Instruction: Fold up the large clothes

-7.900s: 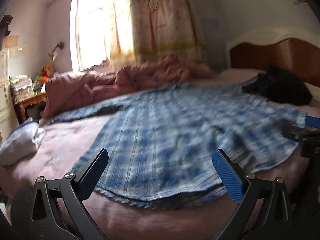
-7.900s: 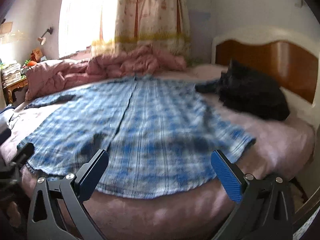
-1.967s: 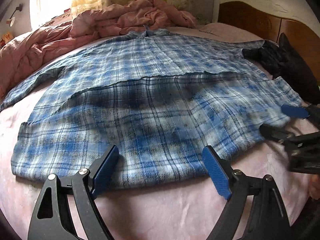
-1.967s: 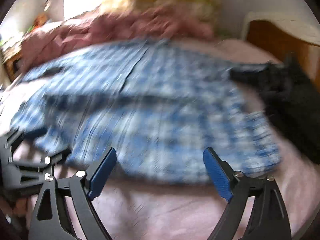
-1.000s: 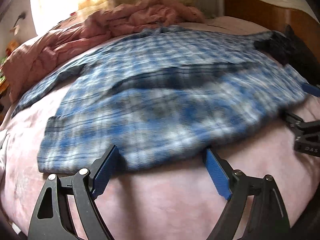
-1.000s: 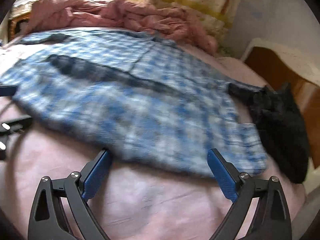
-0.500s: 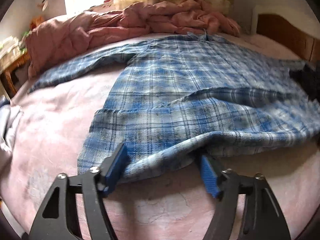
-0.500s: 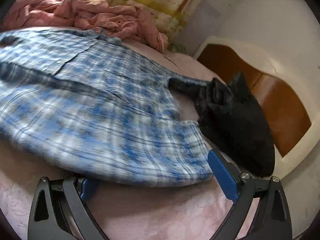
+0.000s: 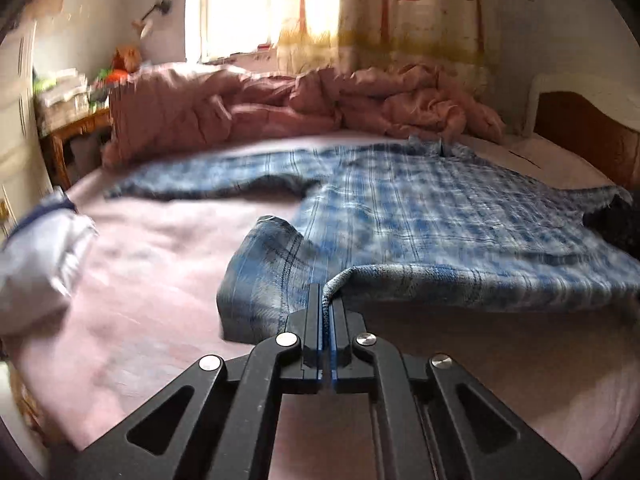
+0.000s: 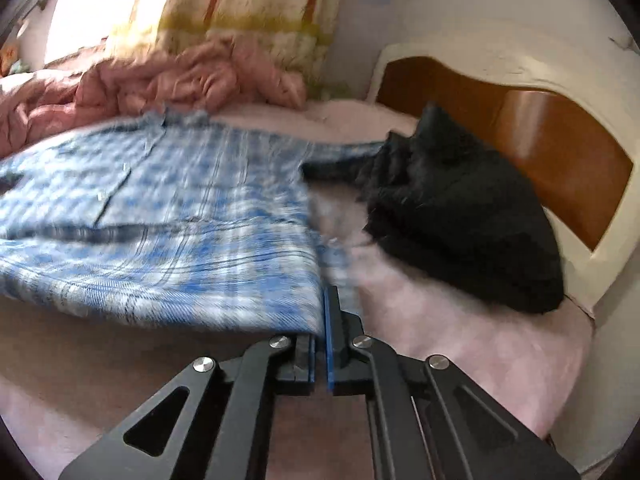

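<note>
Left tongs (image 9: 326, 300): black frame, blue pads, closed together with the near hem of the blue-and-white plaid flannel shirt (image 9: 420, 220) pinched between them. From the pinch the hem is raised off the bed and runs away to the right as a lifted edge, while the corner to the left of the tongs hangs down in a fold.

Right tongs (image 10: 324, 304): same build, likewise clamped on the shirt's near hem, at its right-hand corner. The cloth stretches leftward from the grip, with a shadowed gap beneath its near edge.

Pale pink bed sheet (image 9: 160, 272): covers the mattress under and around the shirt; bare areas show nearest both cameras and to the left of the garment.

The shirt lies spread across the middle of the bed, collar at the far side, one sleeve extended out to the left in the left wrist view. Both views are motion-blurred, so fine detail of the weave is uncertain.

White bundled cloth with a dark trim (image 9: 36, 256): on the bed's left edge, well apart from the shirt.

Black crumpled garment (image 10: 460, 208): on the sheet to the right of the shirt, just beside its right sleeve, against the brown wooden headboard with cream surround (image 10: 540, 128).

Rumpled pink quilt (image 9: 300, 104): heaped along the far side of the bed, beyond the collar.

Cream patterned curtain (image 9: 400, 12): hanging behind the quilt beside a bright window (image 9: 248, 4).
</note>
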